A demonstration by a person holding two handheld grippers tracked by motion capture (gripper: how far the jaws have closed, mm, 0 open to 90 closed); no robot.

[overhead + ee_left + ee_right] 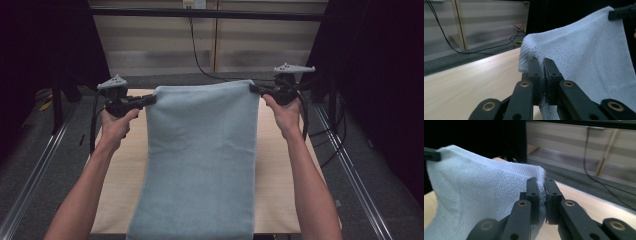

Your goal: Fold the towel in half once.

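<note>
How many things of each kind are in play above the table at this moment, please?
Towel, light blue, held up by its two top corners: 1
Grippers, left gripper and right gripper, each shut on a corner: 2
Table, light wood: 1
Total: 4

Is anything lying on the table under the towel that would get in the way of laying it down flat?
Nothing visible does. The towel hangs from the left gripper and right gripper, each shut on a top corner, and the table beside it looks bare. The part beneath the towel is hidden.
</note>
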